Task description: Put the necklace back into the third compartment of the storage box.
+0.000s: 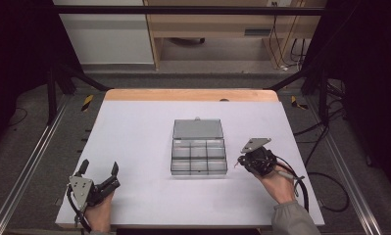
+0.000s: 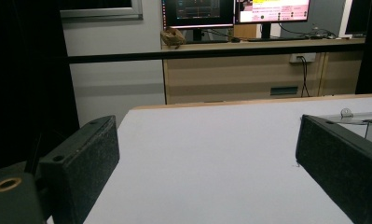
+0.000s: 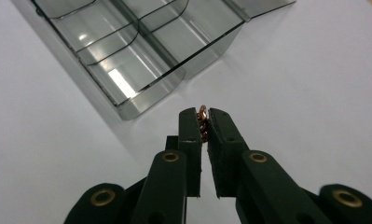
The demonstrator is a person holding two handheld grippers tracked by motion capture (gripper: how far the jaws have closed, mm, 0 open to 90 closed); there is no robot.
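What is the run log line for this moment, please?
right gripper: shut on copper piece | left gripper: open, idle | organizer box: lid open

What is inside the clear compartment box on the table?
The compartments of the clear box that the high view and the right gripper view show look empty. The small copper-coloured part is not in it: the right claw pinches it beside the box.

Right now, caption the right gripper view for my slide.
Right gripper pinches a small copper-coloured piece beside the open clear compartment box.
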